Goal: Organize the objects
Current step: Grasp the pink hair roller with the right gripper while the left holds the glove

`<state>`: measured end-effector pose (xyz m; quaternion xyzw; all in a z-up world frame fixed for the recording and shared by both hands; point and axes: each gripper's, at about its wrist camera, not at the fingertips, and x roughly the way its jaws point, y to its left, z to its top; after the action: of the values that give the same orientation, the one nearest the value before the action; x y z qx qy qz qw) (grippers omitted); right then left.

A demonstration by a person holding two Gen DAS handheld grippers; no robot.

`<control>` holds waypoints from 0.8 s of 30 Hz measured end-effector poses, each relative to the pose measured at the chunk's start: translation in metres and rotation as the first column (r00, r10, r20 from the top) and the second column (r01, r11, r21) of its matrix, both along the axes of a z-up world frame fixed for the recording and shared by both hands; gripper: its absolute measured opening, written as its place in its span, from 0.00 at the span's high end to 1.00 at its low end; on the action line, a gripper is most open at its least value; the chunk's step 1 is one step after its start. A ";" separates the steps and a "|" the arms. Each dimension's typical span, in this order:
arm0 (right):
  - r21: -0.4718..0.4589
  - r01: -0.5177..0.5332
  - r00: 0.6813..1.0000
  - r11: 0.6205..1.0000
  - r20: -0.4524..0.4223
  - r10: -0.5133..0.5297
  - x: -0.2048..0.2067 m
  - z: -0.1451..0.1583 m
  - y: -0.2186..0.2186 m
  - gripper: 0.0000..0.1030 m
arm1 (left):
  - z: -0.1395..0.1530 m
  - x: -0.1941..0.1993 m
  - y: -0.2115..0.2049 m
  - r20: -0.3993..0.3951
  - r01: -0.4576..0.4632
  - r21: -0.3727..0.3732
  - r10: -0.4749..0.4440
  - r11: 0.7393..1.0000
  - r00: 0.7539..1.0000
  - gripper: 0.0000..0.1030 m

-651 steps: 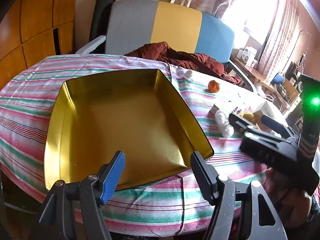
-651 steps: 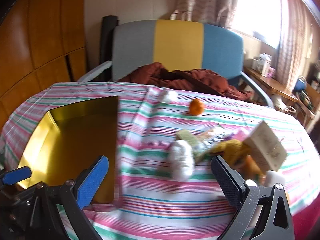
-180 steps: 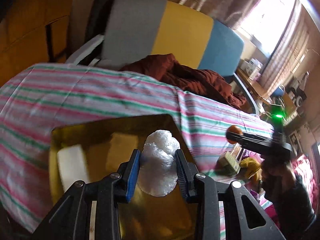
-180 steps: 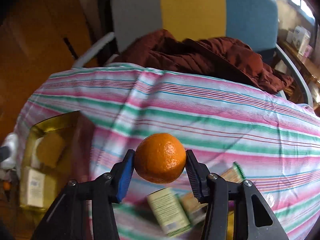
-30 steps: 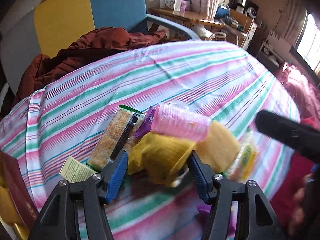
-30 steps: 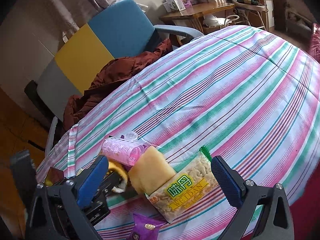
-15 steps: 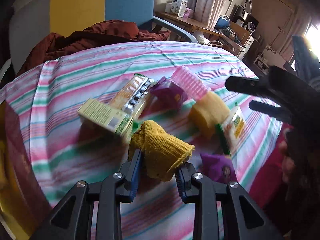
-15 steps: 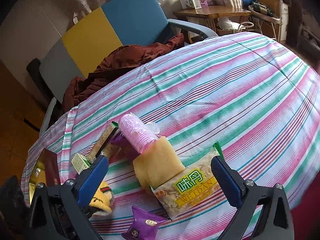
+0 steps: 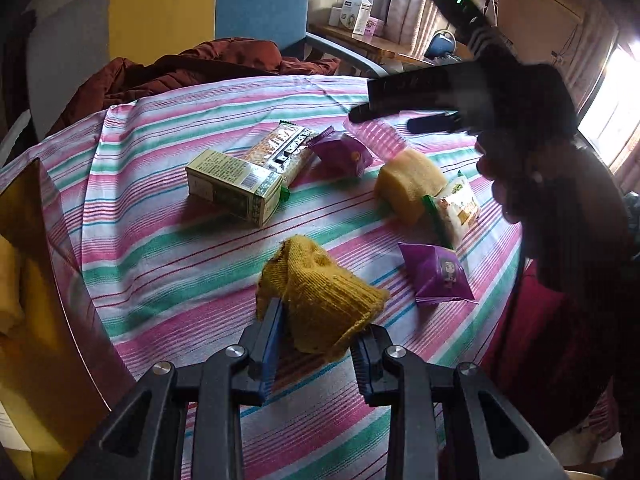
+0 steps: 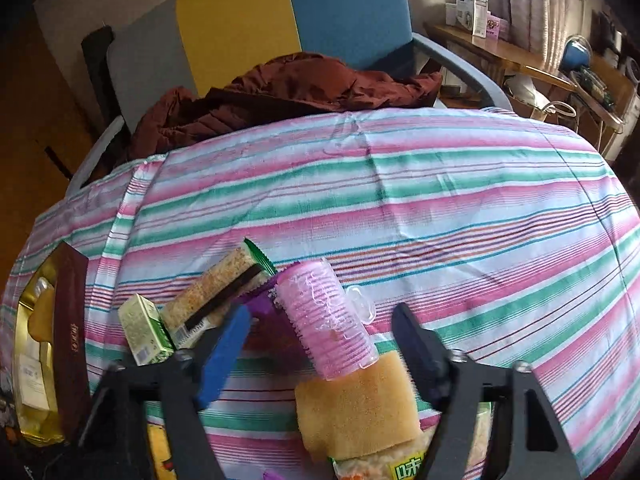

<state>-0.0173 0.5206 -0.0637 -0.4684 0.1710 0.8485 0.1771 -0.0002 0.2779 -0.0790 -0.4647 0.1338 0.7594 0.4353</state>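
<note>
While a mustard-yellow knitted cloth (image 9: 320,294) is pinched between the 2 fingers of the left tool (image 9: 318,346), it is seen bunched up just over the pink, green and white striped tablecloth (image 9: 168,248) of the table. The right tool (image 10: 324,354) is shown with its blue-padded fingers spread wide, nothing gripped, and a pink ribbed plastic hair roller (image 10: 326,320) lies between them, propped on a tan rectangular sponge (image 10: 358,404). Beside the roller, a long oat-coloured snack bar in a green-edged wrapper (image 10: 218,288) and a small pale green cardboard box (image 10: 146,330) are spread on the cloth, with a purple foil packet (image 9: 340,152) lying next to the bar. A second purple foil packet printed with a cartoon figure (image 9: 436,274) and a clear bag of snacks with green lettering (image 9: 456,208) are seen near the sponge. At the table's left edge a gold metal tin (image 10: 30,364) is visible, pale items already inside it and a dark red flat box (image 10: 72,336) standing along its near wall. Behind the table, a maroon quilted jacket (image 10: 280,92) is draped over a grey, yellow and blue chair (image 10: 240,16).
</note>
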 end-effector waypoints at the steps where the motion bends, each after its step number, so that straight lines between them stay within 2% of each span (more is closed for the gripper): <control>1: -0.003 0.014 1.000 1.000 0.019 -0.014 0.001 -0.006 0.002 0.61 | -0.001 -0.001 0.000 0.003 -0.003 0.002 0.003 1.000 1.000 0.70; 7: -0.029 0.041 0.994 0.999 -0.097 -0.044 0.018 0.014 0.013 0.64 | 0.006 -0.001 -0.003 -0.003 -0.021 0.022 0.021 1.000 1.000 0.71; 12: -0.003 0.049 0.981 0.999 -0.190 -0.049 0.028 0.036 0.009 0.67 | 0.026 -0.004 -0.020 -0.017 -0.062 0.056 0.063 0.997 0.998 0.71; 14: 0.000 0.037 0.976 0.999 -0.214 -0.036 0.031 0.044 0.004 0.67 | 0.034 -0.007 -0.033 -0.019 -0.086 0.071 0.088 0.994 0.996 0.73; 15: 0.008 0.029 0.975 1.000 -0.220 -0.026 0.031 0.048 -0.001 0.68 | 0.038 -0.008 -0.039 -0.021 -0.096 0.079 0.097 0.992 0.995 0.77; 24: 0.040 -0.056 0.956 0.998 -0.285 0.065 0.044 0.084 -0.049 0.68 | 0.067 -0.018 -0.106 -0.031 -0.213 0.157 0.220 0.964 0.975 0.78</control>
<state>0.0268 0.4720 0.0199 -0.3432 0.1670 0.9149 0.1319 -0.0178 0.1715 -0.0124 -0.4234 0.0343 0.8213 0.3807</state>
